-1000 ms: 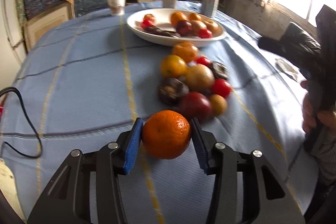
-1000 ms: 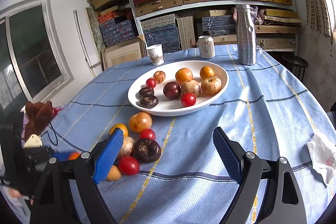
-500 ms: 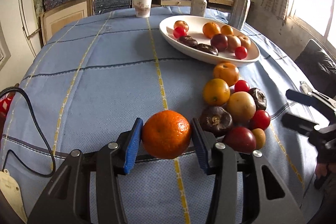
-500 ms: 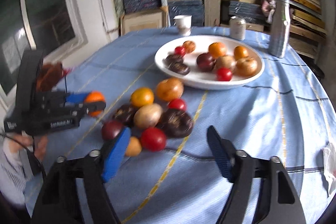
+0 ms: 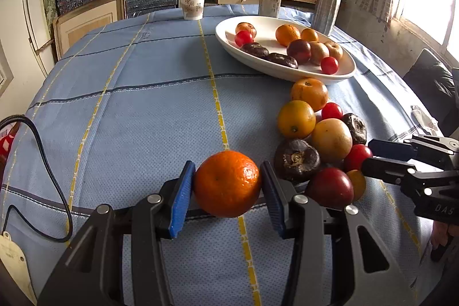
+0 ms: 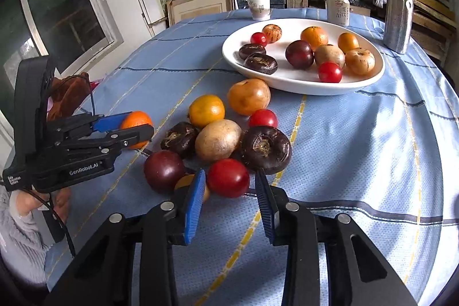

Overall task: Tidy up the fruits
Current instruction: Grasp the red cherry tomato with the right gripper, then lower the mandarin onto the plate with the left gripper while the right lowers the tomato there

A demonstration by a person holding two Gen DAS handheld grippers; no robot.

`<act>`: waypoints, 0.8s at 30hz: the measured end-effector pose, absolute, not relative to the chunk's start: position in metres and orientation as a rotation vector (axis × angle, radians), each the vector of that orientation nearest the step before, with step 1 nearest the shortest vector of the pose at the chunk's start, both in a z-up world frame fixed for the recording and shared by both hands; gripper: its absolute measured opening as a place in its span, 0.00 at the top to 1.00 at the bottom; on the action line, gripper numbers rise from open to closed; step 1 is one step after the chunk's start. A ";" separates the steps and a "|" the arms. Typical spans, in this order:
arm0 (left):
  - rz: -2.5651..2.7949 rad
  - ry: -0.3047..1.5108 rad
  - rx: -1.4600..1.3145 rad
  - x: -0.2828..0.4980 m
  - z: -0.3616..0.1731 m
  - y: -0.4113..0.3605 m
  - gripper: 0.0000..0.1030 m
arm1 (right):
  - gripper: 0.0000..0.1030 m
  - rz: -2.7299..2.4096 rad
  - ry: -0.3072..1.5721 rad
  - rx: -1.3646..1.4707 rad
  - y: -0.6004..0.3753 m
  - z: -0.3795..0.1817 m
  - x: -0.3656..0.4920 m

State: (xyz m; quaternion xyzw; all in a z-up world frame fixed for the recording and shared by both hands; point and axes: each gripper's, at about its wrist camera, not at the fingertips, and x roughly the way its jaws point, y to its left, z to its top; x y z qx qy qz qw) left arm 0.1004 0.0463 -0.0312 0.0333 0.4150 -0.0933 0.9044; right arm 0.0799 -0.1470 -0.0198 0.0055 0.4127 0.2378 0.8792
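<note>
My left gripper (image 5: 227,185) is shut on an orange mandarin (image 5: 226,183) and holds it just above the blue tablecloth, left of the loose fruit pile (image 5: 315,139). It also shows in the right wrist view (image 6: 134,125). My right gripper (image 6: 229,185) is partly open, with its blue pads on either side of a red tomato (image 6: 228,177) at the near edge of the pile; I cannot see contact. A white oval plate (image 6: 287,82) with several fruits stands behind the pile.
A paper cup (image 6: 259,6), a drink can (image 6: 338,9) and a silver bottle (image 6: 398,10) stand behind the plate. A black cable (image 5: 48,171) lies at the table's left edge. Shelves with stacked mats fill the background. A crumpled tissue (image 5: 421,116) lies at right.
My right gripper has moved down to the pile and narrowed around the red tomato. My left gripper, still holding the mandarin, has swung left of the pile.
</note>
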 end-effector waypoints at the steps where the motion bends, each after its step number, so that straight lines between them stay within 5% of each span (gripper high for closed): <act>1: -0.193 0.857 0.070 0.100 -0.031 0.046 0.55 | 0.65 0.495 0.868 0.023 -0.149 -0.020 0.081; 24: -0.196 0.857 0.056 0.100 -0.032 0.047 0.55 | 0.70 0.544 0.894 0.207 -0.165 -0.026 0.088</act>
